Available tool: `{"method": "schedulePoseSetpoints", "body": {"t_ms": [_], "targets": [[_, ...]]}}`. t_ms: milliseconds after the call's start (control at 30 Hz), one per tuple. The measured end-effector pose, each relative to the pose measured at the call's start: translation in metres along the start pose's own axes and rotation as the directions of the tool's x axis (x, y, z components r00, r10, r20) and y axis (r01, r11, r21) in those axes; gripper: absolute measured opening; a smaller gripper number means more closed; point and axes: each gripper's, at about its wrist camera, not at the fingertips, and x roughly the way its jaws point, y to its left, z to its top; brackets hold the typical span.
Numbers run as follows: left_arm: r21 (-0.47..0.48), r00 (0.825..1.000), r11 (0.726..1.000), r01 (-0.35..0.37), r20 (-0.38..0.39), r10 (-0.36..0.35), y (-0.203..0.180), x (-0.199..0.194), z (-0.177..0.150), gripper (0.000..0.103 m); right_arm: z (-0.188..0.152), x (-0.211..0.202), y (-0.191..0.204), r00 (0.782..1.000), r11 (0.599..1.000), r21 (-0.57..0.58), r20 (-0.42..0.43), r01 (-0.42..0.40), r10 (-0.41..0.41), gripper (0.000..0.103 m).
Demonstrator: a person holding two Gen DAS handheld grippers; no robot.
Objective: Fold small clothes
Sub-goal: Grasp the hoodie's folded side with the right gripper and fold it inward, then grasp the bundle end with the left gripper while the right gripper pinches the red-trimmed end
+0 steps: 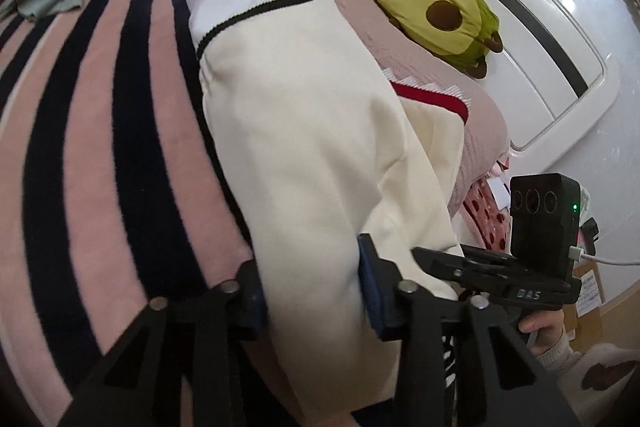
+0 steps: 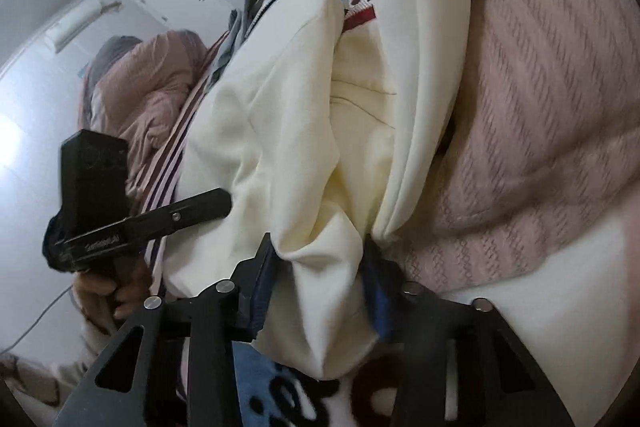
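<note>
Two hand-held grippers clamp the cream garment [image 1: 296, 131] on the bed [image 1: 100, 131]: left hand-held gripper [image 1: 312, 291] at its 6 o'clock hem, right hand-held gripper [image 2: 320, 279] on bunched fabric, avocado plush [image 1: 436, 11] at 2 o'clock.

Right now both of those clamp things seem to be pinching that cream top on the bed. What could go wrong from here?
1. The right gripper pinches a bunched wad of the cream garment, so a layer could slip free when it is lifted.
2. The red-cuffed sleeve lies loosely on top and may flop out of the fold.
3. The left gripper works close to the striped blanket and might snag it.
</note>
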Motion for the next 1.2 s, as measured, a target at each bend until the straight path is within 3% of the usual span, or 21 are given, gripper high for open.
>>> {"method": "schedulePoseSetpoints", "body": {"t_ms": [67, 267, 467, 567, 633, 700, 833, 900, 1000, 1200], "targets": [[-0.003, 1.0, 1.0, -0.001, 0.006, 0.001, -0.001, -0.007, -0.004, 0.028, -0.003, -0.001, 0.004, 1.0, 1.0, -0.007, 0.009, -0.021, 0.021, 0.015], [0.015, 1.0, 1.0, -0.021, 0.01, 0.021, -0.012, -0.051, -0.04, 0.027, -0.027, -0.006, 0.027, 0.994, 0.994, -0.029, -0.047, -0.105, 0.103, 0.013], [-0.003, 0.999, 0.999, -0.038, -0.029, 0.038, -0.014, -0.096, -0.098, 0.028, -0.076, -0.005, 0.052, 0.957, 0.97, -0.004, -0.162, -0.244, 0.24, 0.014], [-0.007, 0.998, 0.998, -0.054, -0.042, 0.054, -0.013, -0.102, -0.111, 0.036, -0.092, -0.006, 0.054, 0.948, 0.964, 0.017, -0.182, -0.264, 0.263, 0.024], [-0.02, 0.997, 0.998, -0.06, -0.044, 0.059, -0.01, -0.104, -0.113, 0.038, -0.092, -0.011, 0.051, 0.955, 0.97, 0.021, -0.169, -0.243, 0.243, 0.026], [-0.032, 0.998, 0.998, -0.059, -0.036, 0.058, -0.008, -0.11, -0.111, 0.044, -0.087, -0.015, 0.05, 0.961, 0.974, 0.029, -0.159, -0.226, 0.228, 0.035], [-0.007, 0.992, 0.992, -0.126, 0.03, 0.127, -0.003, -0.132, -0.1, 0.062, -0.081, -0.038, 0.044, 0.984, 0.99, 0.008, -0.109, -0.139, 0.139, 0.07], [-0.022, 0.991, 0.993, -0.119, 0.059, 0.12, 0.005, -0.142, -0.09, 0.063, -0.076, -0.047, 0.037, 0.99, 0.994, 0.01, -0.088, -0.112, 0.113, 0.072], [-0.056, 0.995, 0.995, -0.077, 0.057, 0.08, 0.017, -0.141, -0.074, 0.063, -0.064, -0.05, 0.027, 0.986, 0.989, 0.053, -0.089, -0.14, 0.144, 0.078], [-0.101, 1.0, 0.995, 0.026, -0.001, -0.027, 0.028, -0.11, -0.061, 0.063, -0.048, -0.006, 0.021, 0.952, 0.957, 0.191, -0.172, -0.22, 0.254, 0.082]]}}
